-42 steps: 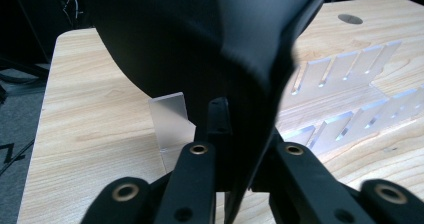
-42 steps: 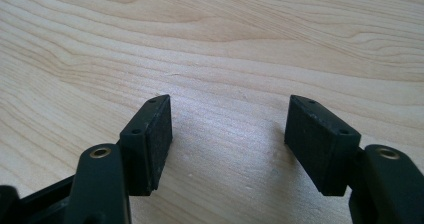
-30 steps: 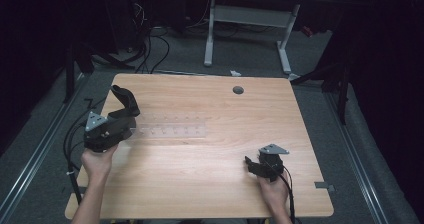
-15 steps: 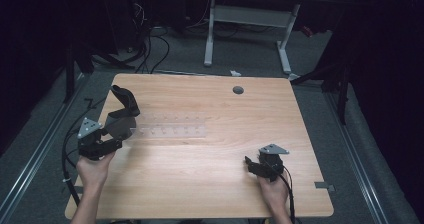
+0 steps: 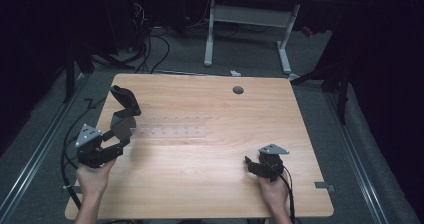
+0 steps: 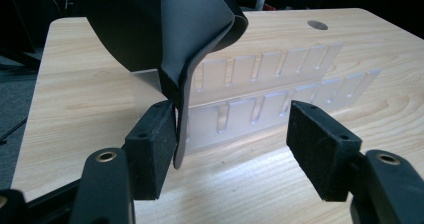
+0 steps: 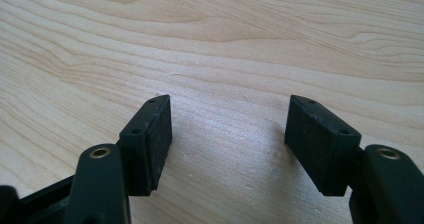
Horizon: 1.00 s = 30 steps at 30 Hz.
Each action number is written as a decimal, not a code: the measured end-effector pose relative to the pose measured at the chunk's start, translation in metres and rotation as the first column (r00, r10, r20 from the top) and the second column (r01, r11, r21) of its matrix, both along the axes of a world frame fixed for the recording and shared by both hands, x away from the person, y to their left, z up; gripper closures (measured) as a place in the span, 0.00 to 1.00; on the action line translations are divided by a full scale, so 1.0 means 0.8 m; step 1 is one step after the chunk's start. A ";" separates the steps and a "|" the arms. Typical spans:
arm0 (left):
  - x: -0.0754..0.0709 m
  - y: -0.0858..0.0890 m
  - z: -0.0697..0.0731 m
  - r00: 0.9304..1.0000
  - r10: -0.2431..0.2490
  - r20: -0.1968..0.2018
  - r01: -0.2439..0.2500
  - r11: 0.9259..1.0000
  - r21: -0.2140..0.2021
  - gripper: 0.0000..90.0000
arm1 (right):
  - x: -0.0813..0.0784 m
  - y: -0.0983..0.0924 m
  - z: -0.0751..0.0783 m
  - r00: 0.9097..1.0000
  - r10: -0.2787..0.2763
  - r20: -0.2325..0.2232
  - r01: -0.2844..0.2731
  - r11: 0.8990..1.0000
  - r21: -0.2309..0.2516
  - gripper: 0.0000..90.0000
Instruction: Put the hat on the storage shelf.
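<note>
Black curved sheet (image 6: 170,34), clear slotted rack (image 6: 270,89), pale wood-grain table (image 5: 210,194)

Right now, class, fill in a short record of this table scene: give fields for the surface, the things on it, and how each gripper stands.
surface: light wooden table with a round grey cable hole
rack: clear plastic slotted rack, lying left of centre
dark item: curved black rubbery sheet, standing beside the rack
left gripper: jaws have just been opening; sheet's edge lies against the left pad, the other pad stands apart
right gripper: open, nothing between its jaws, low over bare wood
</note>
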State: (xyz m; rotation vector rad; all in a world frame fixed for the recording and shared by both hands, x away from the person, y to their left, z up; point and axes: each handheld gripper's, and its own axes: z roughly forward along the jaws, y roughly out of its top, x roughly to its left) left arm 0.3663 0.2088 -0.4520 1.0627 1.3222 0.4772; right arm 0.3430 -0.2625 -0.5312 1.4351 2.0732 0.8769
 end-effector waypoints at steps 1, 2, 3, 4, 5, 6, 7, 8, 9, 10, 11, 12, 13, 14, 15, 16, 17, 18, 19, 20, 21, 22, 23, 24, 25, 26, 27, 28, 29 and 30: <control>-0.002 -0.001 0.000 1.000 0.000 0.000 0.000 1.000 0.001 0.41 | 0.000 0.000 0.000 1.000 0.001 0.000 -0.001 1.000 0.000 0.40; -0.004 -0.002 -0.001 1.000 0.001 0.001 -0.001 1.000 0.003 0.41 | 0.000 0.000 0.000 1.000 0.000 0.000 0.000 1.000 0.000 0.40; -0.006 -0.003 -0.001 1.000 0.003 0.003 -0.003 1.000 0.006 0.41 | 0.000 0.000 0.000 1.000 0.000 0.000 0.000 1.000 0.000 0.40; -0.008 -0.004 -0.001 1.000 0.005 0.003 -0.005 1.000 0.006 0.41 | 0.000 0.000 0.000 1.000 0.000 0.000 0.000 1.000 0.000 0.40; -0.011 -0.004 -0.001 1.000 0.006 0.004 -0.006 1.000 0.006 0.41 | 0.000 0.000 0.000 1.000 0.000 -0.001 0.000 1.000 0.000 0.40; -0.013 -0.003 -0.001 1.000 0.004 0.006 -0.004 1.000 -0.002 0.41 | 0.000 0.000 0.000 1.000 0.000 -0.001 0.000 1.000 0.000 0.40; -0.015 -0.003 -0.001 1.000 0.005 0.008 -0.005 1.000 -0.009 0.42 | 0.000 0.000 0.000 1.000 0.000 -0.001 0.000 1.000 0.000 0.40; -0.018 -0.004 -0.001 1.000 0.005 0.010 -0.005 1.000 -0.013 0.42 | 0.000 0.000 0.000 1.000 0.000 -0.001 0.000 1.000 0.000 0.40; -0.020 -0.005 -0.002 1.000 0.002 0.011 -0.002 1.000 -0.013 0.42 | 0.000 0.000 0.000 1.000 0.000 -0.001 0.000 1.000 0.000 0.40; -0.022 -0.007 -0.002 1.000 -0.001 0.013 0.001 1.000 -0.014 0.42 | 0.000 0.000 0.000 1.000 0.000 0.000 0.000 1.000 0.000 0.40; -0.026 -0.011 -0.003 1.000 -0.012 0.012 0.012 1.000 -0.014 0.42 | 0.000 0.000 0.000 1.000 0.000 0.000 0.000 1.000 0.001 0.40; -0.026 -0.011 -0.003 1.000 -0.012 0.012 0.012 1.000 -0.014 0.42 | 0.000 0.000 0.000 1.000 0.000 0.000 0.000 1.000 0.001 0.40; -0.027 -0.014 -0.004 1.000 -0.020 0.010 0.020 1.000 -0.013 0.42 | 0.000 0.000 0.000 1.000 0.000 0.000 0.000 1.000 0.000 0.40; -0.029 -0.018 -0.005 1.000 -0.029 0.007 0.029 1.000 -0.007 0.42 | 0.000 0.000 0.000 1.000 0.000 0.000 0.000 1.000 0.000 0.40; -0.030 -0.022 -0.007 0.999 -0.038 0.006 0.038 0.999 0.001 0.42 | 0.000 0.000 0.000 1.000 -0.001 0.000 0.001 1.000 0.000 0.40; -0.031 -0.025 -0.008 0.999 -0.046 0.007 0.046 0.999 0.010 0.42 | 0.000 0.000 0.000 1.000 0.000 0.000 0.000 1.000 0.000 0.40; -0.032 -0.029 -0.009 0.998 -0.055 0.007 0.055 0.998 0.010 0.42 | 0.000 0.000 0.000 1.000 0.000 -0.001 0.000 1.000 0.001 0.40; -0.033 -0.033 -0.009 0.998 -0.066 0.003 0.066 0.998 0.005 0.42 | 0.000 0.000 0.000 1.000 0.000 -0.001 0.000 1.000 0.001 0.40; -0.033 -0.037 -0.010 0.997 -0.078 -0.001 0.078 0.997 0.004 0.42 | 0.000 0.000 0.000 1.000 0.000 -0.001 0.000 1.000 0.000 0.40; -0.034 -0.041 -0.011 0.996 -0.088 -0.003 0.088 0.996 0.004 0.42 | 0.000 0.000 0.000 1.000 0.000 0.000 0.000 1.000 0.000 0.40; -0.034 -0.046 -0.013 0.995 -0.099 -0.005 0.099 0.995 0.006 0.42 | 0.000 0.000 0.000 1.000 0.000 -0.001 0.000 1.000 0.001 0.40; -0.034 -0.051 -0.014 0.994 -0.111 -0.011 0.111 0.994 0.015 0.42 | 0.000 0.000 0.000 1.000 0.000 -0.001 0.000 1.000 0.001 0.40; -0.035 -0.056 -0.016 0.993 -0.120 -0.015 0.120 0.992 0.022 0.42 | 0.000 0.000 0.000 1.000 -0.001 -0.001 0.001 1.000 0.000 0.40; -0.035 -0.060 -0.018 0.991 -0.130 -0.015 0.130 0.991 0.031 0.42 | 0.000 0.000 0.000 1.000 -0.001 -0.001 0.001 1.000 0.000 0.40; -0.035 -0.066 -0.019 0.989 -0.146 -0.021 0.146 0.989 0.029 0.42 | 0.000 0.000 0.000 1.000 -0.002 0.000 0.002 1.000 0.000 0.40; -0.035 -0.069 -0.020 0.988 -0.154 -0.022 0.155 0.988 0.027 0.42 | 0.000 0.000 0.000 1.000 -0.001 -0.001 0.001 1.000 0.000 0.40; -0.035 -0.073 -0.021 0.986 -0.164 -0.024 0.165 0.986 0.028 0.42 | 0.000 0.000 0.000 1.000 -0.001 0.000 0.001 1.000 0.000 0.40; -0.035 -0.078 -0.023 0.984 -0.175 -0.028 0.176 0.984 0.031 0.42 | 0.000 0.000 0.000 1.000 -0.001 -0.001 0.001 1.000 0.000 0.40; -0.035 -0.083 -0.024 0.982 -0.188 -0.032 0.190 0.981 0.036 0.42 | 0.000 0.000 0.000 1.000 -0.001 -0.001 0.001 1.000 0.000 0.40; -0.035 -0.088 -0.026 0.979 -0.199 -0.037 0.201 0.979 0.038 0.42 | 0.000 0.000 0.000 1.000 -0.001 -0.001 0.001 1.000 0.000 0.40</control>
